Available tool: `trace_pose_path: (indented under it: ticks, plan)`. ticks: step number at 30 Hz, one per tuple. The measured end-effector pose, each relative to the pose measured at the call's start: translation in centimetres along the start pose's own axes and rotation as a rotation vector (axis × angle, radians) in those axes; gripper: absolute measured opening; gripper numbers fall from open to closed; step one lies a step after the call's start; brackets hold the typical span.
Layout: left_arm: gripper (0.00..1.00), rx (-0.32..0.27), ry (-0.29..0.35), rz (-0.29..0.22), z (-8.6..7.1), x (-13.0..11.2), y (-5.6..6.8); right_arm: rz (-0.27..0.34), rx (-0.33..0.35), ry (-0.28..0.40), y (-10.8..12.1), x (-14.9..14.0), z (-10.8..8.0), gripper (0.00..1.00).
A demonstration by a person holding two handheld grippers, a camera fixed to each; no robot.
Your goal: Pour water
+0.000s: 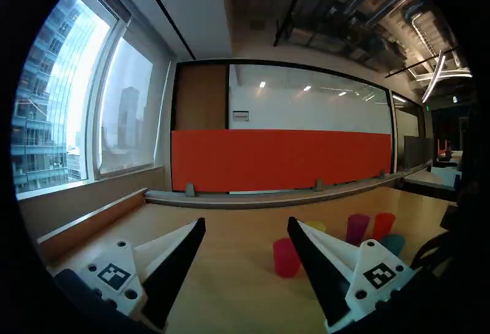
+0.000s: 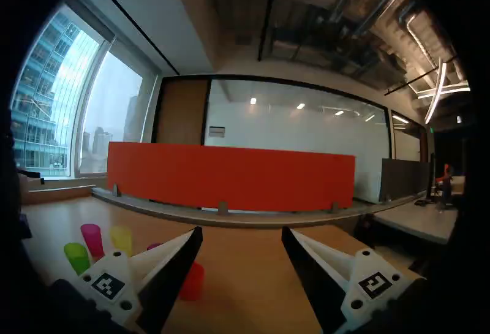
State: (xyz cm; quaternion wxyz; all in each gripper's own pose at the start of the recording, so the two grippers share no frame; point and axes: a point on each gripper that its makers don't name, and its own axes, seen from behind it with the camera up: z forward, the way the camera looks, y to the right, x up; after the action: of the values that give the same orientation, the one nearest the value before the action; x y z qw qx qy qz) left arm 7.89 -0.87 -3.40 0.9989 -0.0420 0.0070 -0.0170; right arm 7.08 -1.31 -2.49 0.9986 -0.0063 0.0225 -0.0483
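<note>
Table: light wood, smooth, soft sheen w/ faint reflections. Cups: thin coloured plastic, semi-clear, smooth, and the ones in the right gripper view look the same. Left gripper fingers: hard white plastic outside, matt; inner faces black, matt, maybe rubber, can't tell. Right gripper: same. Divider panel: flat orange, matt, no shine. Window & glass wall: glossy, reflecting lights. Ceiling pipes: bare metal, dull.

Orange divider panel along wooden desk back edge; tall windows at left; glass wall behind.
</note>
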Motion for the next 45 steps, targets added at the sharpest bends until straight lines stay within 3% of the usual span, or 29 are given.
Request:
trace_pose_path:
  ticks: [15,30,45]
  plan:
    - [1.0,0.069,0.029,0.038,0.1,-1.0,-1.2,0.005,-0.028,-0.005,0.0,-0.7,-0.4,1.0]
    - [1.0,0.102,0.019,0.039,0.5,-4.3,-1.9,0.06,-0.026,-0.017,-0.8,-1.0,-0.5,1.0]
    - [1.0,0.112,0.004,0.028,1.1,-6.2,-1.6,0.043,-0.036,-0.027,-0.7,-1.2,-0.7,1.0]
